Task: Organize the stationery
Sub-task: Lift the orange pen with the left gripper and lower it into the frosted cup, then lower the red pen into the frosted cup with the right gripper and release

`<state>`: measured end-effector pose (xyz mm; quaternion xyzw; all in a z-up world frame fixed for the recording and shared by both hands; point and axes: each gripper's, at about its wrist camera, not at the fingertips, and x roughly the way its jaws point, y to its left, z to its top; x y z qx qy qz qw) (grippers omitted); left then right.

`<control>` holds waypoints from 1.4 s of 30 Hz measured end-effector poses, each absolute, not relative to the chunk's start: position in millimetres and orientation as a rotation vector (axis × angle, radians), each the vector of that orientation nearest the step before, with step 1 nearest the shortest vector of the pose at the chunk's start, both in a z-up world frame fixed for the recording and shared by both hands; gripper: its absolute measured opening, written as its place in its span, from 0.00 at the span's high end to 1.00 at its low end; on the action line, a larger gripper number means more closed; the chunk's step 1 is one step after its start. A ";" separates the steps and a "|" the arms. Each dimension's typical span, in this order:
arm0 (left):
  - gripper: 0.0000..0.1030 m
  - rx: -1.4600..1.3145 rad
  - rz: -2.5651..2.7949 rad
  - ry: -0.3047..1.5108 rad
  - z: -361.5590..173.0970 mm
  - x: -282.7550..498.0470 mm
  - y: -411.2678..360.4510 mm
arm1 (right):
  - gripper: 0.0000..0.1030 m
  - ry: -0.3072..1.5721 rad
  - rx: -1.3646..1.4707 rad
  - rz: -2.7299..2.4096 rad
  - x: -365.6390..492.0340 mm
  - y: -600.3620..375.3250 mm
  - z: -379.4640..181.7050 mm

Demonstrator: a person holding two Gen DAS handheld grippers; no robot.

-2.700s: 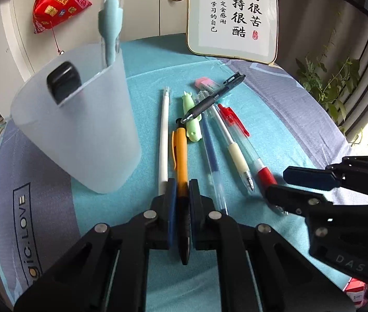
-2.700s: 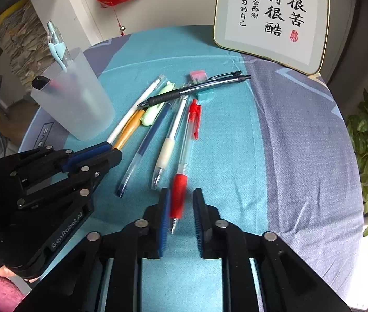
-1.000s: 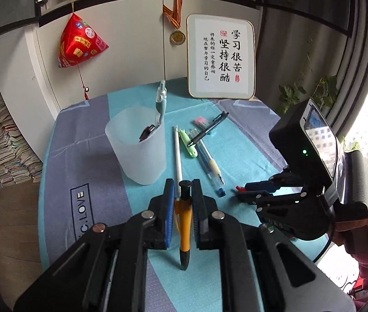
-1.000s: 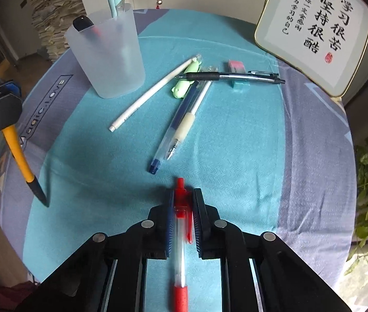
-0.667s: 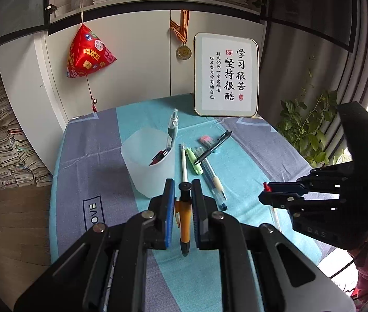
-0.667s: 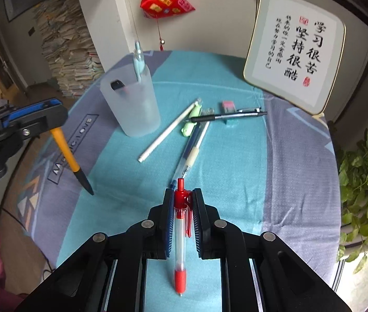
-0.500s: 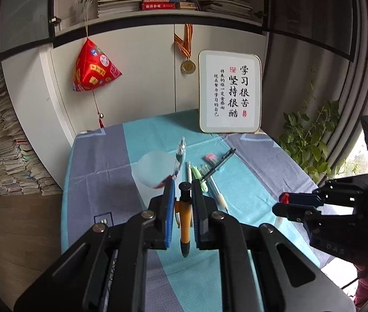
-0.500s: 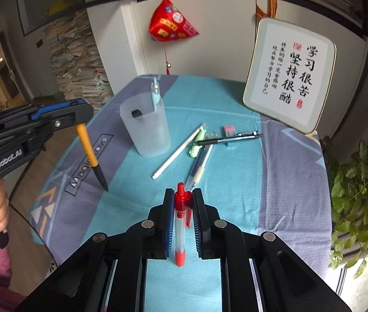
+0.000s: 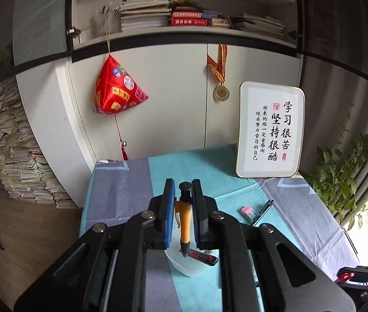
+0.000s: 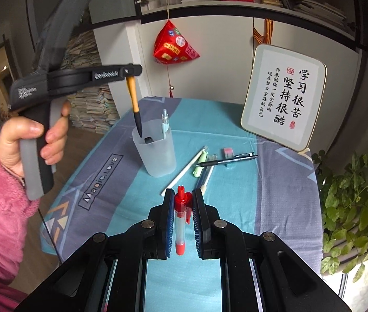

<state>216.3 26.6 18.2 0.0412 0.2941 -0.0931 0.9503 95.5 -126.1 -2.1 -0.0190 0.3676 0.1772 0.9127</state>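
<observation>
Orange pen (image 10: 132, 92) in left gripper (image 10: 129, 72) over cup (image 10: 155, 153); right gripper (image 10: 182, 215) clamps red pen (image 10: 180, 221).

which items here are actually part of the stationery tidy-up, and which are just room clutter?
Job items:
left claw shut on orange pen, tip over cup
right claw shut on red pen
white pen, black pen, eraser on the table

Lying about:
calligraphy sign
red ornament
medal
plant
</observation>
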 end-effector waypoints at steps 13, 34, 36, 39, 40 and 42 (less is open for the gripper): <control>0.90 0.036 -0.191 0.721 -33.3 222.7 38.3 | 0.86 0.710 -0.011 0.364 118.2 -123.6 22.4; 0.55 -0.002 -0.192 0.658 -27.9 197.1 58.6 | 0.86 0.636 -0.025 0.375 136.1 -99.4 63.4; 0.55 -0.010 -0.176 0.639 -24.6 189.2 66.5 | 0.86 0.629 -0.023 0.379 138.4 -96.8 66.6; 0.54 -0.035 -0.153 0.634 -23.3 177.4 79.4 | 0.86 0.611 -0.010 0.386 144.1 -93.4 73.5; 0.54 -0.044 -0.151 0.636 -24.0 173.1 83.4 | 0.86 0.604 -0.007 0.387 146.6 -91.4 76.0; 0.54 -0.045 -0.144 0.642 -26.0 164.8 87.8 | 0.86 0.592 -0.002 0.392 153.3 -85.5 81.2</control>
